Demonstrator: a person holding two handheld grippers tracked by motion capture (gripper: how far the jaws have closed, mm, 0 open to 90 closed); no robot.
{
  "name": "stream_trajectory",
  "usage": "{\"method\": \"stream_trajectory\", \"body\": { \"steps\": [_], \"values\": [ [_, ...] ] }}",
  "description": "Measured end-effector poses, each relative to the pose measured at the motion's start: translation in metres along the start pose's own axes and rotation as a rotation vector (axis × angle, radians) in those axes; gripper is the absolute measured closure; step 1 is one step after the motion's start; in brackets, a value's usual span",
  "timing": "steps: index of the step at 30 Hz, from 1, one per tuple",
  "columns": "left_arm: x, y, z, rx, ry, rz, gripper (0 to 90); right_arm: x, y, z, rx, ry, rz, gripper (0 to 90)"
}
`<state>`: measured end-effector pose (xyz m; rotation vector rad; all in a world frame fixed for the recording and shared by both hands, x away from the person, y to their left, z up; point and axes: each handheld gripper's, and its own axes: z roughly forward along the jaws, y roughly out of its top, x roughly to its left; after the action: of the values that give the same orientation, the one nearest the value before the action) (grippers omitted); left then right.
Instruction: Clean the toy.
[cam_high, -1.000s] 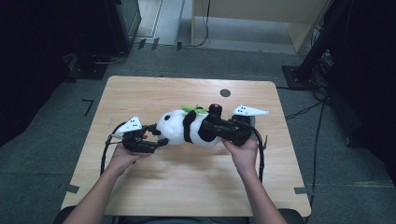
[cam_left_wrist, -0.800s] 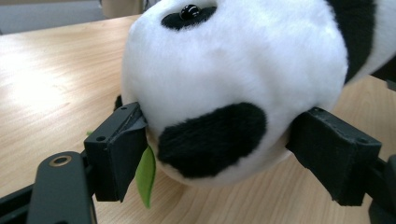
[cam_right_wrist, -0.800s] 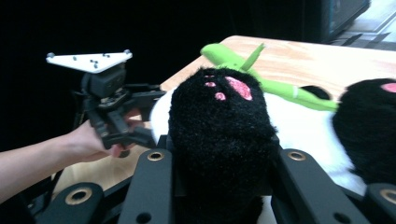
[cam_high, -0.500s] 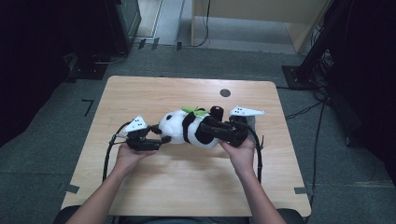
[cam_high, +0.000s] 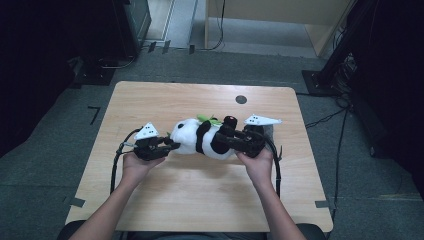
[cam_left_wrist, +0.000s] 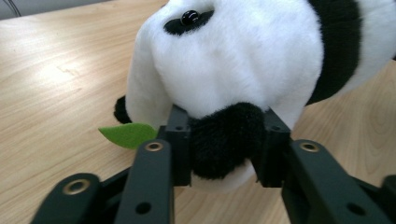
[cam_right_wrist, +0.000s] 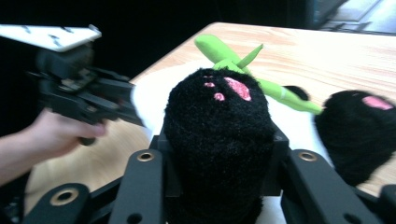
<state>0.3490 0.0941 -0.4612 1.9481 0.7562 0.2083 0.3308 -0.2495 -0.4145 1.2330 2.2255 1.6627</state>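
A plush panda (cam_high: 202, 137) lay on its side near the middle of the wooden bench (cam_high: 200, 192), head to the left and feet to the right, with a green felt sprig (cam_high: 209, 119) on its far side. The left claw (cam_high: 169, 145) came in from the left; its jaws had just been closing and now pinched the panda's black ear (cam_left_wrist: 224, 140), with the white head bulging just beyond the pads and a green leaf (cam_left_wrist: 127, 135) showing beside the left jaw. The right claw (cam_high: 222, 140) reached in from the right, its jaws having just eased a little wider yet pressed on a black hind foot (cam_right_wrist: 219, 135) with pink pads. The other foot (cam_right_wrist: 357, 133) lay free just to its right.
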Motion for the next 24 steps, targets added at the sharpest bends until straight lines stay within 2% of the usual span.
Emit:
{"method": "stream_trajectory", "body": {
  "steps": [3,6,7,9,10,13,16,17,20,24],
  "values": [
    [0.000,0.004,-0.004,-0.009,-0.027,-0.019,71.7,-0.005,-0.001,-0.001,0.002,-0.012,0.012,58.8],
    [0.000,0.007,-0.008,-0.022,-0.050,-0.032,73.2,-0.007,0.000,-0.003,-0.020,-0.025,0.000,50.0],
    [0.001,0.008,-0.008,-0.020,-0.061,-0.037,73.8,-0.008,-0.001,-0.004,-0.040,-0.023,-0.018,46.5],
    [0.002,0.008,-0.009,-0.014,-0.066,-0.041,74.2,-0.008,-0.002,-0.005,-0.049,-0.050,-0.064,38.8],
    [0.002,0.008,-0.010,-0.011,-0.062,-0.042,74.3,-0.008,-0.003,-0.005,-0.047,-0.073,-0.097,37.2],
    [0.006,0.008,-0.012,-0.016,-0.067,-0.066,74.5,-0.009,-0.007,-0.006,-0.048,-0.087,-0.138,33.3],
    [0.009,0.009,-0.015,-0.020,-0.071,-0.086,74.5,-0.013,-0.010,-0.011,-0.070,-0.050,-0.101,30.7],
    [0.010,0.010,-0.017,-0.027,-0.072,-0.094,74.5,-0.014,-0.011,-0.013,-0.071,-0.034,-0.103,29.6],
    [0.014,0.013,-0.023,-0.053,-0.081,-0.113,74.5,-0.015,-0.016,-0.017,-0.066,0.005,-0.139,26.3],
    [0.015,0.016,-0.028,-0.073,-0.093,-0.137,74.4,-0.014,-0.020,-0.012,-0.047,0.023,-0.165,17.5]
  ]
}}
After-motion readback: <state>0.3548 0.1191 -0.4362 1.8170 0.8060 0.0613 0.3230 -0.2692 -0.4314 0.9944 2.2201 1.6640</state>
